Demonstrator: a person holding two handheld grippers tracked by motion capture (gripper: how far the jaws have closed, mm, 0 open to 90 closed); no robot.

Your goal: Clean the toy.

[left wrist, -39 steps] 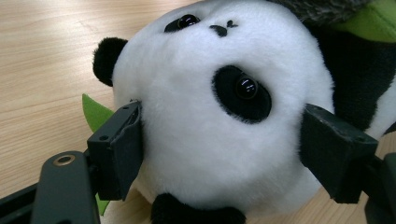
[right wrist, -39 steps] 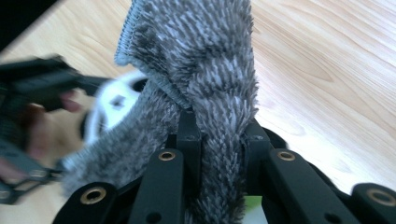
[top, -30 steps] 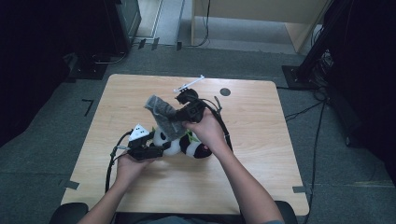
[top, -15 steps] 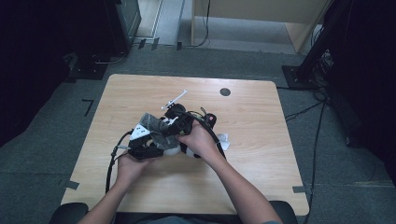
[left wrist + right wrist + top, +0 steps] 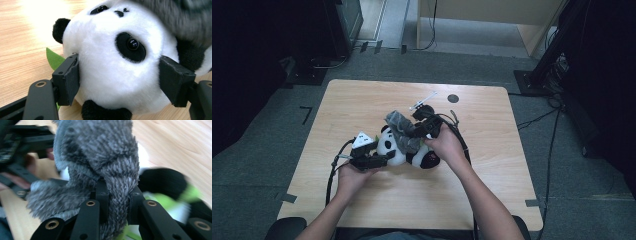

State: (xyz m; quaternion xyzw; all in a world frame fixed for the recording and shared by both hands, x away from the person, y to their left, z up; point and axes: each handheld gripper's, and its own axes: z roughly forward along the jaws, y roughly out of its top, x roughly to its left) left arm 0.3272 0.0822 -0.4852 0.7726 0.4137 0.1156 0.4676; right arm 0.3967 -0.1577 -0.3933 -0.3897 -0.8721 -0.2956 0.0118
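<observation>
The right tool (image 5: 412,131), clamping the grey cloth (image 5: 399,122), has dropped onto the panda (image 5: 399,147); left tool (image 5: 118,82) squeezes its head.

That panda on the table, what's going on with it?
A person at a table works on a toy panda with two hand-held grippers. The left gripper has its fingers on either side of the panda's head and has just been closing. The right gripper is shut on a grey fuzzy cloth above the panda.

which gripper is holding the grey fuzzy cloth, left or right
The right gripper: its jaws are pinched shut on a fold of the grey cloth. The left gripper instead has its pads on either side of the panda's head.
</observation>
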